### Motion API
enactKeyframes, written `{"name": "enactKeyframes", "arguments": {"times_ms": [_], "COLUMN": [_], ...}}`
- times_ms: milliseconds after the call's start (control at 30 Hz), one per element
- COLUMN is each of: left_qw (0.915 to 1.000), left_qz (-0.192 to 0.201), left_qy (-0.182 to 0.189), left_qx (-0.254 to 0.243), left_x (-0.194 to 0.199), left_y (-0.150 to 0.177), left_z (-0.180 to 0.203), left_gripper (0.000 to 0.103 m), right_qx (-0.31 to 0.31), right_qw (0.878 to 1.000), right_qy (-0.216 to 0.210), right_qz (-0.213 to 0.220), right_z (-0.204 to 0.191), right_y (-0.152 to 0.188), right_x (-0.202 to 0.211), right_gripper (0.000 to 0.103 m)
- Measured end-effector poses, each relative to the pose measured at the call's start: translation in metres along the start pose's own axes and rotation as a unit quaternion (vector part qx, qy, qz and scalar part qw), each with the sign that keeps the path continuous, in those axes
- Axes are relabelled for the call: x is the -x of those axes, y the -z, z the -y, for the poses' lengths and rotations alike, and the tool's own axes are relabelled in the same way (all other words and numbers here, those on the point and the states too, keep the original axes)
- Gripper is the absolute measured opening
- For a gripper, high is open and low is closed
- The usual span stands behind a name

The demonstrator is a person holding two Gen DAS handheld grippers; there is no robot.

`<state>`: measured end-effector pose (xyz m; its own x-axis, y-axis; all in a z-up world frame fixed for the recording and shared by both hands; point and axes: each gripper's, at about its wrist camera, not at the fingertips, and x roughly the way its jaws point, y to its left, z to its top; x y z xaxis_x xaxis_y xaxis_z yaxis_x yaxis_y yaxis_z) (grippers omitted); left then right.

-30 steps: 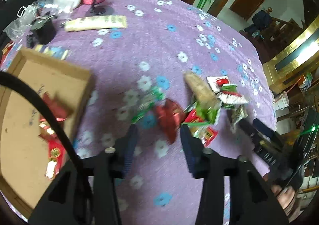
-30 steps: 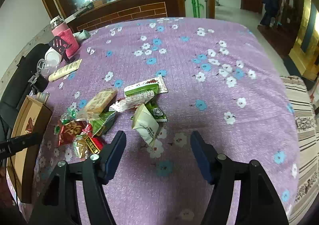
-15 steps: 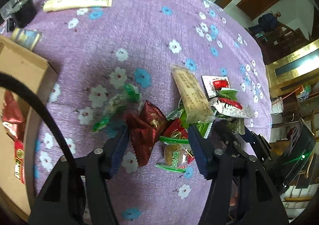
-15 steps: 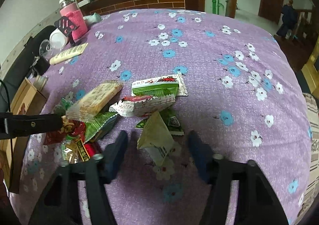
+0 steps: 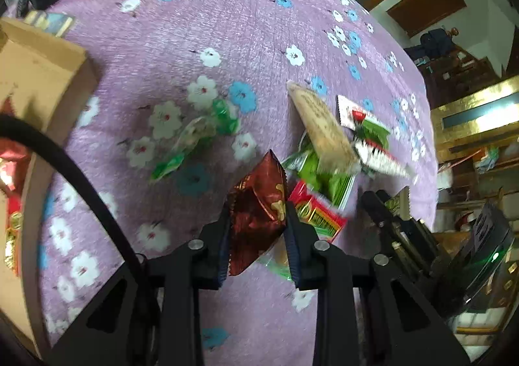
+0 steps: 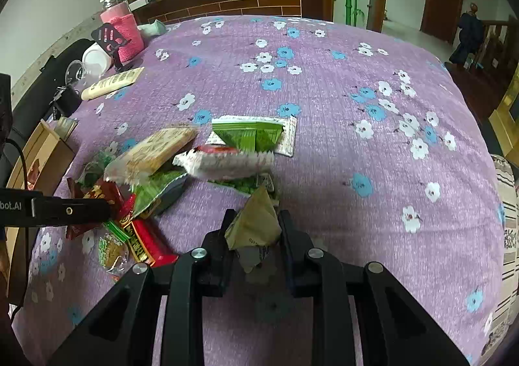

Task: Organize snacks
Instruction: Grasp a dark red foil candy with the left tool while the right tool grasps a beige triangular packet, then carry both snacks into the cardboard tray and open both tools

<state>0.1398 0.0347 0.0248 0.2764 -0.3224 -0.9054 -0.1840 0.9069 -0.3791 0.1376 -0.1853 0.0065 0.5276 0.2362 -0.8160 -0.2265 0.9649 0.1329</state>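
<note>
My left gripper (image 5: 256, 220) is shut on a dark red snack packet (image 5: 258, 213) and holds it over the purple flowered tablecloth. My right gripper (image 6: 254, 223) is shut on a beige triangular snack packet (image 6: 256, 223). A heap of snacks lies between them: a tan biscuit bar (image 6: 152, 150), a white-and-red packet (image 6: 227, 164), green packets (image 6: 249, 135) and a red packet (image 6: 146, 239). The biscuit bar (image 5: 321, 129) and a loose green candy (image 5: 194, 139) show in the left wrist view. The left gripper's arm (image 6: 55, 212) shows at the left of the right wrist view.
A cardboard box (image 5: 35, 80) holding several red snacks stands at the table's left edge; its rim (image 6: 39, 142) shows in the right wrist view. At the far left are a pink jar (image 6: 121, 30), a cream tube (image 6: 112, 83) and a clear cup (image 6: 76, 70).
Both grippers have closed: the left on the dark red packet, the right on the beige triangular packet. Both had been open around them half a second ago.
</note>
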Motion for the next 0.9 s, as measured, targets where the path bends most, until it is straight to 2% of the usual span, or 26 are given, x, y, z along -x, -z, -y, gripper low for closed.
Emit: {"name": "enactKeyframes", "arguments": {"times_ms": [200,367,533,700,900], "left_qw": [0.9994,0.9979,0.9912,0.9887,0.9857], "left_qz": [0.008,0.012,0.046,0.077,0.119], "left_qy": [-0.009,0.021,-0.002,-0.005,-0.014], "left_qx": [-0.032,-0.060,-0.124,-0.129,-0.119], "left_x": [0.013,0.027,0.043,0.064,0.094], "left_y": [0.033,0.066,0.103,0.119,0.120], "left_z": [-0.012,-0.024,-0.029,-0.041,-0.063], "left_gripper": [0.030,0.030,0.030,0.030,0.030], "right_qx": [-0.004,-0.013,-0.004,0.003,0.039], "right_qw": [1.000,1.000,0.999,0.998,0.995], "right_qy": [-0.004,-0.022,-0.031,-0.053,-0.092], "right_qz": [-0.001,-0.007,-0.025,-0.027,-0.024], "right_z": [-0.003,-0.008,-0.024,-0.053,-0.111], "right_y": [0.020,0.045,0.074,0.076,0.062], "right_x": [0.015,0.035,0.051,0.059,0.061], "right_gripper": [0.025,0.025,0.025,0.025,0.024]}}
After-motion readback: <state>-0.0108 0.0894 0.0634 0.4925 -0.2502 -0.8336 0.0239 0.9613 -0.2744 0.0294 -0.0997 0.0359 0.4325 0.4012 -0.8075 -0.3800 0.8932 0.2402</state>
